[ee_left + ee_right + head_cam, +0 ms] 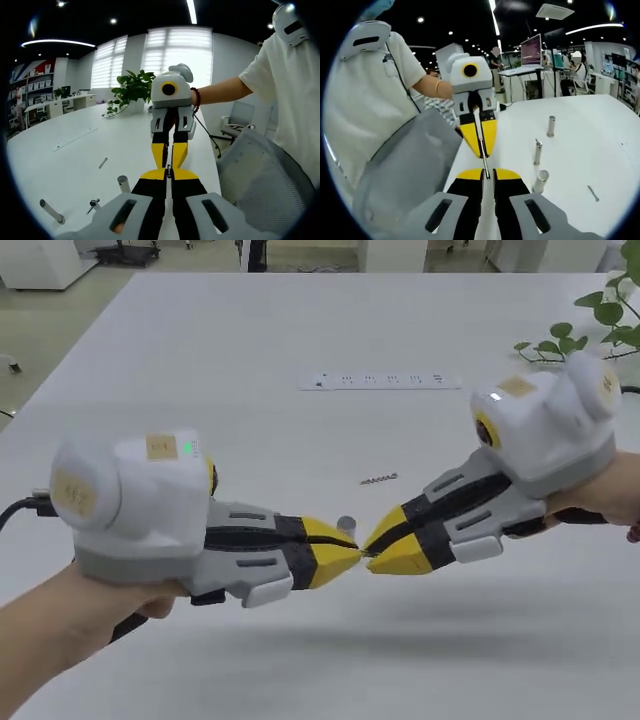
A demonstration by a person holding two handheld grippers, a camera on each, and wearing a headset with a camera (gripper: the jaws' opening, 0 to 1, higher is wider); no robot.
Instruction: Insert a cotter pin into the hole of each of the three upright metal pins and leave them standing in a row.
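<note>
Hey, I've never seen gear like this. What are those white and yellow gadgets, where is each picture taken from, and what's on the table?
Those are hand-held grippers, one in each of a person's hands. The head view comes from a headset camera looking down. In it the left gripper and right gripper meet tip to tip over a white table. The other two pictures come from fisheye cameras riding on the grippers, so each sees the opposite gripper head-on. Three metal pins stand on the table, and a loose cotter pin lies nearby. A power strip and a plant sit further off. Both pairs of jaws look shut. A thin metal sliver shows at the tips, but I can't tell which gripper holds it.
</note>
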